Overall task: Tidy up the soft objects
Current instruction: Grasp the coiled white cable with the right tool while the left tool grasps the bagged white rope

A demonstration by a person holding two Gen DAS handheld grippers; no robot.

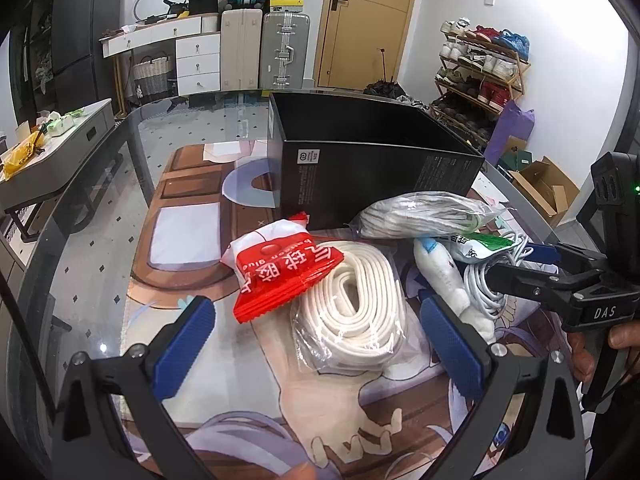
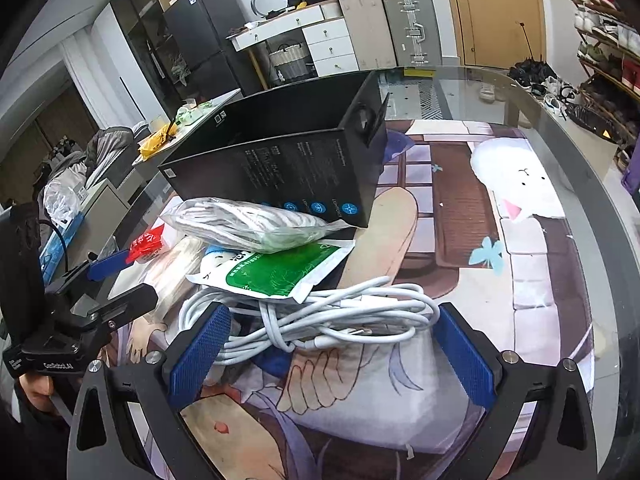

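My left gripper (image 1: 320, 344) is open just above a clear bag of coiled white strap (image 1: 348, 304). A red packet (image 1: 280, 276) lies on the bag's left side. Behind them are a bag of grey-white cord (image 1: 424, 210) and an open black box (image 1: 372, 160). My right gripper (image 2: 334, 356) is open, its blue pads on either side of a bundle of white cable (image 2: 340, 316). A green-and-white packet (image 2: 280, 274) rests on the cable, under the cord bag (image 2: 248, 224). A white soft toy (image 1: 444, 276) lies partly hidden beneath them. The black box (image 2: 288, 160) stands behind.
The pile sits on a printed mat (image 2: 460, 240) on a round glass table (image 1: 100, 208). The right half of the mat is bare. A side table (image 1: 60, 140), suitcases (image 1: 284, 48), a shoe rack (image 1: 480, 72) and a cardboard box (image 1: 548, 188) stand around the room.
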